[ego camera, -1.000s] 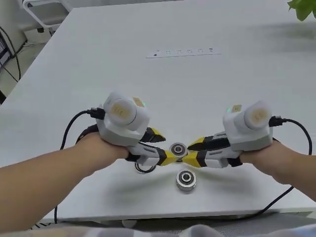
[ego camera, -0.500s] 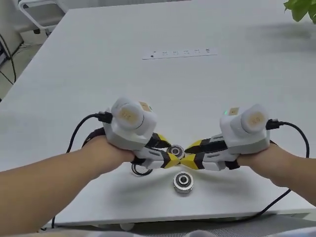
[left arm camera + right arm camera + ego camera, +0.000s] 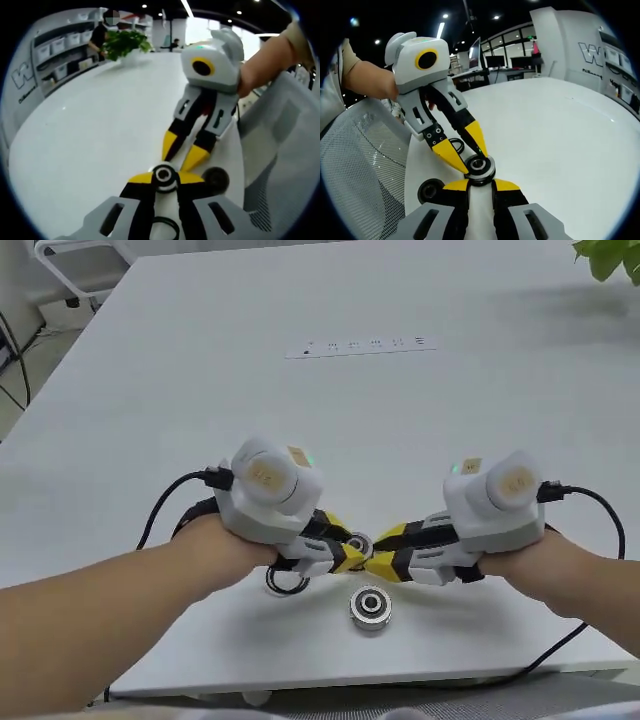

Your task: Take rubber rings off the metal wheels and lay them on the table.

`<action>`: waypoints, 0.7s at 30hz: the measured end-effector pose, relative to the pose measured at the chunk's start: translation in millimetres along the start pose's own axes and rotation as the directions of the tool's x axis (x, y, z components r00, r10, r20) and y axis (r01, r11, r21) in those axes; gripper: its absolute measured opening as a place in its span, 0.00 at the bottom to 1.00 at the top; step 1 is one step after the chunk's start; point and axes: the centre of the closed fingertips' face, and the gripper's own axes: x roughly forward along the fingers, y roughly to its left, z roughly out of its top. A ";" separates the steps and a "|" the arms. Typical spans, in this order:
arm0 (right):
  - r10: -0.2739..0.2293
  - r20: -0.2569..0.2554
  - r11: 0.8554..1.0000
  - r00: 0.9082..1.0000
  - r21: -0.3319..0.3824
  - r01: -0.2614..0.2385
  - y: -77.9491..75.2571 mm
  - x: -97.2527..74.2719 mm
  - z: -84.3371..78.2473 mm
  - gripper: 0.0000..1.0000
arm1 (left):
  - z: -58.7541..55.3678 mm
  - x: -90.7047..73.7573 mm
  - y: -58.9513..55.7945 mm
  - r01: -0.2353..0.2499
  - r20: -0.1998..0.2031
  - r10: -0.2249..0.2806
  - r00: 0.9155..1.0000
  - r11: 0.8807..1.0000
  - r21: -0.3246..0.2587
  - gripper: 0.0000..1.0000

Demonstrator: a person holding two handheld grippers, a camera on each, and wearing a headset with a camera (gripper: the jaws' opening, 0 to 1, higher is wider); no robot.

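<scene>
left gripper (image 3: 347,546) has moved in, now clamps the metal wheel (image 3: 358,543) at frame centre. right gripper (image 3: 382,550) tips meet its rim; can't tell its grip. One rubber ring (image 3: 287,582) lies lower-left, second wheel (image 3: 371,606) below. Ring pull looks next.

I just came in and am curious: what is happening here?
A person holds a gripper in each hand. The left gripper and the right gripper both pinch one small metal wheel over the white table. A black rubber ring lies on the table by the left gripper; a second wheel rests nearer the person.
</scene>
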 end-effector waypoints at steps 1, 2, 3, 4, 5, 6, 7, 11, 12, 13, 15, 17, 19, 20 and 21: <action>0.001 -0.001 1.000 1.000 0.001 -0.001 0.2 -0.2 -0.2 0.14 | -0.1 -0.2 -0.1 -0.001 0.000 0.001 1.000 1.000 -0.001 0.17; 0.001 0.000 1.000 1.000 0.002 -0.001 0.3 -0.1 -0.2 0.14 | -0.1 0.0 0.0 -0.002 0.000 0.002 1.000 1.000 -0.001 0.16; 0.001 0.000 1.000 1.000 0.001 -0.001 0.6 -0.2 -0.3 0.14 | -0.2 -0.2 -0.1 -0.003 0.000 0.003 1.000 1.000 0.001 0.16; 0.002 0.000 1.000 1.000 0.002 -0.002 0.8 -0.2 -0.4 0.13 | -0.3 0.0 0.8 -0.005 0.000 0.005 1.000 1.000 0.001 0.16; 0.002 0.000 1.000 1.000 0.003 -0.002 0.9 -0.3 -0.4 0.13 | -0.6 -0.2 1.0 -0.008 0.000 0.008 1.000 1.000 0.002 0.15; 0.002 -0.002 1.000 1.000 0.003 -0.002 1.0 -0.3 -0.9 0.13 | -2.8 -1.1 1.8 -0.013 -0.011 0.013 1.000 1.000 0.009 0.14; 0.003 -0.004 1.000 1.000 0.002 -0.003 1.0 -0.6 -1.1 0.12 | -0.9 0.0 1.2 -0.010 0.002 0.010 1.000 1.000 0.016 0.14; 0.006 -0.002 1.000 1.000 0.012 -0.006 0.0 -0.3 -1.2 0.12 | -1.7 0.0 2.0 -0.015 0.006 0.015 1.000 1.000 0.019 0.14; 0.008 -0.001 1.000 1.000 0.013 -0.008 0.0 -0.3 -1.1 0.11 | -1.6 0.2 2.3 -0.016 0.007 0.016 1.000 1.000 0.017 0.14; 0.009 -0.002 1.000 1.000 0.015 -0.009 -0.2 -0.7 -1.2 0.11 | -1.9 0.1 2.0 -0.016 0.008 0.016 1.000 1.000 0.020 0.14; 0.009 -0.001 1.000 1.000 0.022 -0.009 -0.5 -1.5 -2.0 0.09 | -1.6 0.1 1.9 -0.018 0.007 0.017 1.000 0.999 0.029 0.14; 0.007 0.004 1.000 1.000 0.020 -0.007 -1.7 -1.4 -2.0 0.06 | -1.7 0.3 2.3 -0.019 0.006 0.019 1.000 0.999 0.034 0.14; 0.007 0.006 1.000 1.000 0.027 -0.007 -1.7 -1.6 -2.1 0.05 | -1.6 0.1 2.5 -0.019 0.006 0.018 1.000 0.999 0.032 0.14; 0.007 0.007 0.999 1.000 0.033 -0.007 -1.5 -1.6 -2.4 0.05 | -1.4 0.1 2.5 -0.019 0.006 0.018 1.000 0.999 0.031 0.14; 0.007 0.011 0.999 1.000 0.041 -0.008 -1.5 -1.8 -2.2 0.05 | -1.4 -0.1 2.2 -0.019 0.006 0.019 1.000 0.999 0.030 0.13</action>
